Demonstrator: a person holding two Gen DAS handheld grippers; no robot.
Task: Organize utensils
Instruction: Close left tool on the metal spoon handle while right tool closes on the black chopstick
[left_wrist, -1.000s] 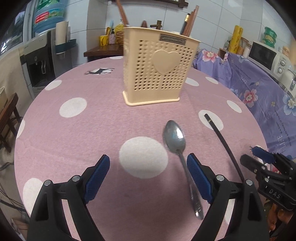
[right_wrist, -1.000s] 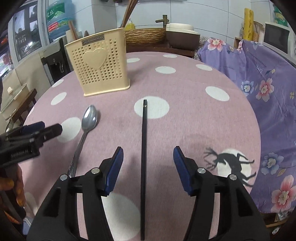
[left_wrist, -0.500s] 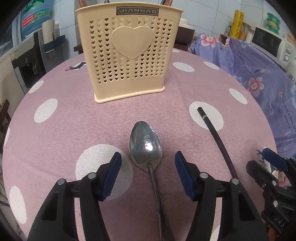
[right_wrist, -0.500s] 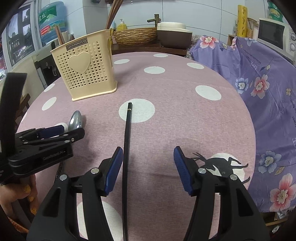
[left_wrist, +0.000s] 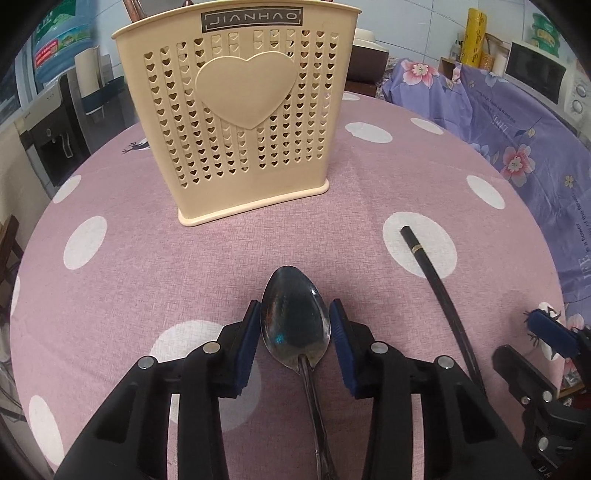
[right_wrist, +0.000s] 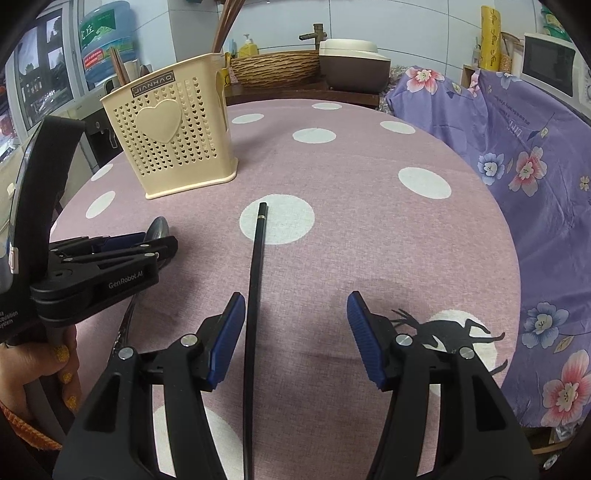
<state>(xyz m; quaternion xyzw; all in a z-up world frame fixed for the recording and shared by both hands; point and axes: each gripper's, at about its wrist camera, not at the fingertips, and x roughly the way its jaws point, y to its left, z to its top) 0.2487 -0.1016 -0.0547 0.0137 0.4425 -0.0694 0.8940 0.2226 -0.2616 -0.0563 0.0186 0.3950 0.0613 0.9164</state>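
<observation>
A metal spoon (left_wrist: 293, 325) lies on the pink dotted tablecloth (left_wrist: 129, 258). My left gripper (left_wrist: 294, 334) has closed on the spoon's bowl, a blue pad against each side. A beige perforated utensil holder (left_wrist: 236, 110) with a heart stands upright beyond it; it also shows in the right wrist view (right_wrist: 173, 129). A black chopstick (right_wrist: 255, 288) lies on the cloth, running between the fingers of my right gripper (right_wrist: 295, 332), close to the left pad. The right gripper is open and empty. The chopstick also shows in the left wrist view (left_wrist: 436, 288).
A purple flowered cloth (right_wrist: 535, 166) covers furniture to the right of the round table. A wicker basket (right_wrist: 273, 68) and a rice cooker (right_wrist: 351, 66) sit on a counter behind. A water dispenser (left_wrist: 55, 122) stands at the left.
My left gripper moved forward over the spoon and narrowed until its pads met the bowl. The right gripper shifted slightly right, so the chopstick now lies nearer its left finger.
</observation>
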